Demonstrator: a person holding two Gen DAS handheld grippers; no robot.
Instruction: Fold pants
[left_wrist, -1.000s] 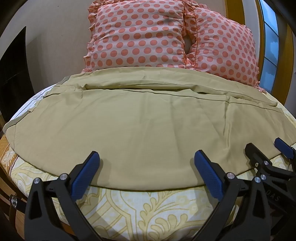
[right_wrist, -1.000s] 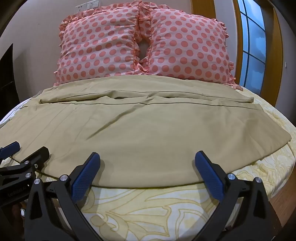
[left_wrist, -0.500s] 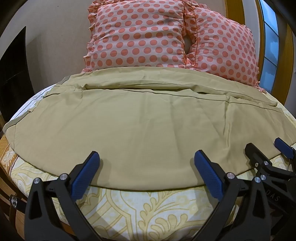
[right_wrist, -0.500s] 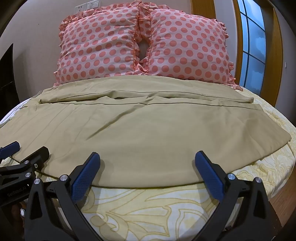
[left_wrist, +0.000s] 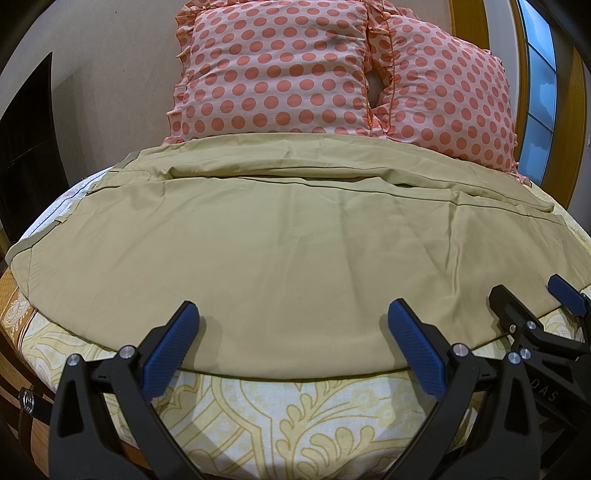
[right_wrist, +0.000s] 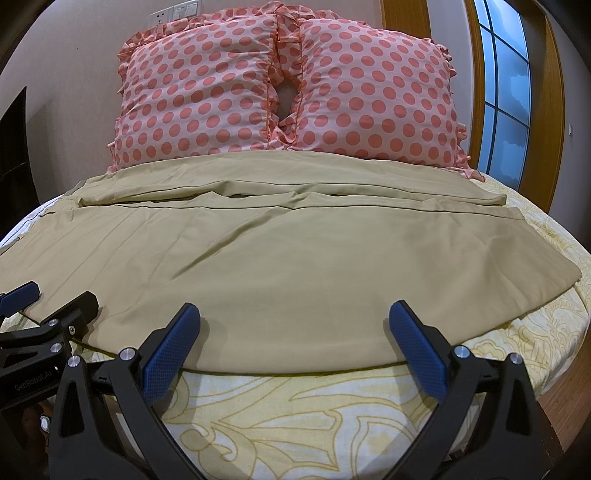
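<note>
Tan pants (left_wrist: 288, 240) lie spread flat across the bed, lengthwise from left to right; they also show in the right wrist view (right_wrist: 295, 251). My left gripper (left_wrist: 295, 332) is open and empty, just above the pants' near edge. My right gripper (right_wrist: 295, 332) is open and empty over the same near edge, further right. The right gripper's fingers (left_wrist: 517, 314) show at the right of the left wrist view. The left gripper's fingers (right_wrist: 66, 314) show at the left of the right wrist view.
A yellow patterned bedsheet (left_wrist: 295, 413) covers the bed (right_wrist: 314, 417). Two pink polka-dot pillows (left_wrist: 277, 74) (right_wrist: 373, 96) stand against the wall behind the pants. A window (right_wrist: 506, 92) is at the right, a dark opening (left_wrist: 26, 140) at the left.
</note>
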